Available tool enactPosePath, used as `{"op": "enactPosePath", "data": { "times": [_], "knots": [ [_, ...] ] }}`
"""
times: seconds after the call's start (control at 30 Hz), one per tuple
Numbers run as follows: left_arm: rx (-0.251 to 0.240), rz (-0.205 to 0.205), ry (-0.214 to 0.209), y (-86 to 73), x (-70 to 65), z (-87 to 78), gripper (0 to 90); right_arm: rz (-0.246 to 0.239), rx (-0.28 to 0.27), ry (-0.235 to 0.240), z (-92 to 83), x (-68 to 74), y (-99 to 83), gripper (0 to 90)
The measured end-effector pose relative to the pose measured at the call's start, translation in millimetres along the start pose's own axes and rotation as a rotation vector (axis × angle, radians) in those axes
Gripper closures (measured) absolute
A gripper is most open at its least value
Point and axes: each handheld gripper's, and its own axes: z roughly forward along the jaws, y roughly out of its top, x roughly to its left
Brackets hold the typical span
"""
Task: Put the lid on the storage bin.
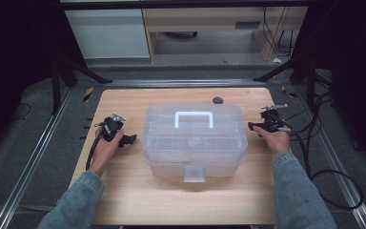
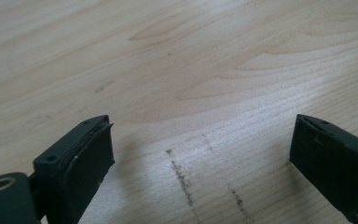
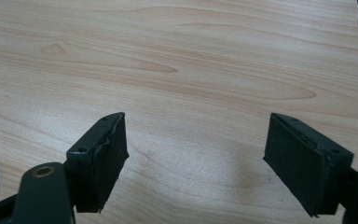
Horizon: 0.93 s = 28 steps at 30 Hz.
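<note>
1. A clear plastic box (image 1: 194,140) with a white handle (image 1: 194,118) sits mid-surface (image 1: 133,200).
2. Left gripper (image 1: 132,140) and right gripper (image 1: 251,126) flank it, jaws wide apart, holding nothing.
3. A small dark object (image 1: 218,100) lies behind the box.

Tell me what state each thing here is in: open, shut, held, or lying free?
Clear plastic box: lid down, front latch down, white handle lying flat, untouched.
Left gripper: jaws wide open, holding nothing, over bare wood.
Right gripper: jaws wide open, holding nothing.
Small dark round thing: lying free behind the box.
</note>
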Motion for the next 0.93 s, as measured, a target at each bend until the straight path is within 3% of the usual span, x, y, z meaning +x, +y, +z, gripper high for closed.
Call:
{"op": "enactPosePath", "data": {
  "times": [0.4,0.53,0.73,0.93],
  "knots": [
    [-0.023,-0.037,-0.037,0.0,-7.1,9.7,1.3,0.01,-0.013,-0.014,13.7,10.4,-7.1,16.5],
    [-0.08,-0.052,-0.025,-5.3,-9.2,11.5,0.3,-0.014,-0.015,-0.025,19.1,13.7,-13.4,15.5],
    [-0.078,-0.056,-0.023,-5.4,-9.3,11.6,0.0,-0.022,-0.064,-0.015,20.2,17.7,-19.6,11.6],
    [-0.076,-0.063,-0.018,-5.8,-9.5,11.2,0.0,-0.037,-0.046,0.002,22.0,19.5,-19.0,3.5]
  ]
}}
